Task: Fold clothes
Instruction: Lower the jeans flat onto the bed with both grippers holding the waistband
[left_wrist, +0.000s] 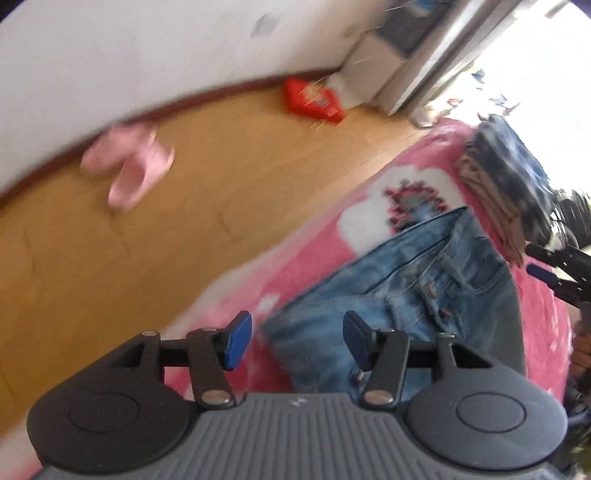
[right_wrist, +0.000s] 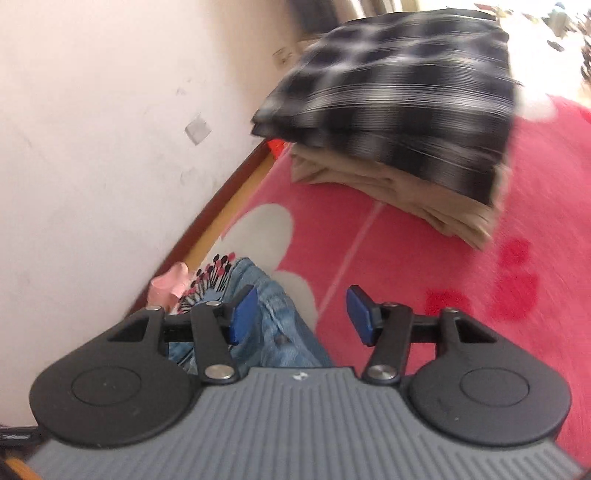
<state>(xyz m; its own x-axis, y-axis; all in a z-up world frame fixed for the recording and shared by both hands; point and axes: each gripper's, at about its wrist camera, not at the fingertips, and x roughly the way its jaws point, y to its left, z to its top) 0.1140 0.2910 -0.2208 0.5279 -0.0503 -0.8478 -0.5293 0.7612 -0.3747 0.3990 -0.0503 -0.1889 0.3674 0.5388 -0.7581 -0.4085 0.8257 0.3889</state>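
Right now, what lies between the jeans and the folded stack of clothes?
Only bare pink blanket with white patches. The right wrist view shows this stretch between the jeans and the folded stack with nothing on it.

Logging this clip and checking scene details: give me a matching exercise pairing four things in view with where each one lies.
Things:
1. jeans
2. plaid garment
3. pink slippers
4. red package

Places:
A. on the wooden floor, beside the white boxes in the corner
B. spread on the pink blanket, ahead of the open left claw
C. on top of the folded beige clothes
D. on the wooden floor, near the wall's skirting

Pairs: 1-B, 2-C, 3-D, 4-A
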